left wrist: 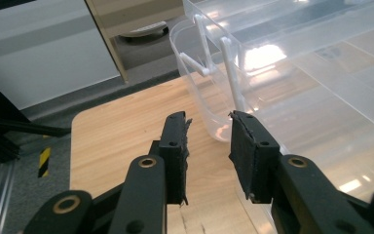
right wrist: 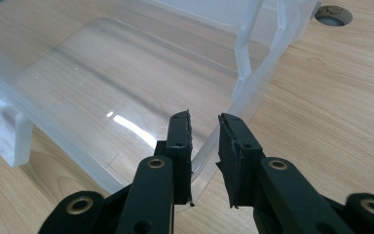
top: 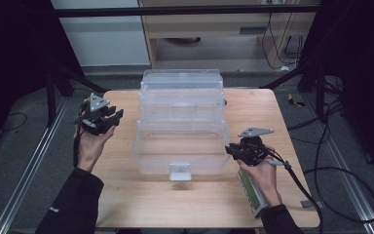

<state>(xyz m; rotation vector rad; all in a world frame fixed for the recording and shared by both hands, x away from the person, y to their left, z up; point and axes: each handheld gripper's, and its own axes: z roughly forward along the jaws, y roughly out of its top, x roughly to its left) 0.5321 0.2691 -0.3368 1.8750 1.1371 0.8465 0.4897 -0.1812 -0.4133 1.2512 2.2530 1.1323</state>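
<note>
From the high view, a clear plastic tiered box (top: 181, 124) stands open at the centre of the wooden worktop (top: 126, 195), its trays stepped back toward 12 o'clock and a small latch at 6 o'clock. The left tongs (top: 116, 117) hang off the box's 9 o'clock side, apart from it; the right tongs (top: 230, 150) sit at its 4 o'clock corner.

The left gripper view adds the box's white hinge arms (left wrist: 231, 73) and rounded end; the jaws stand parted with bare worktop between them, gripping nothing.

The right gripper view looks into the bottom tray (right wrist: 102, 83): the jaws straddle its thin wall with a gap between; whether the pads press on it cannot be told
</note>
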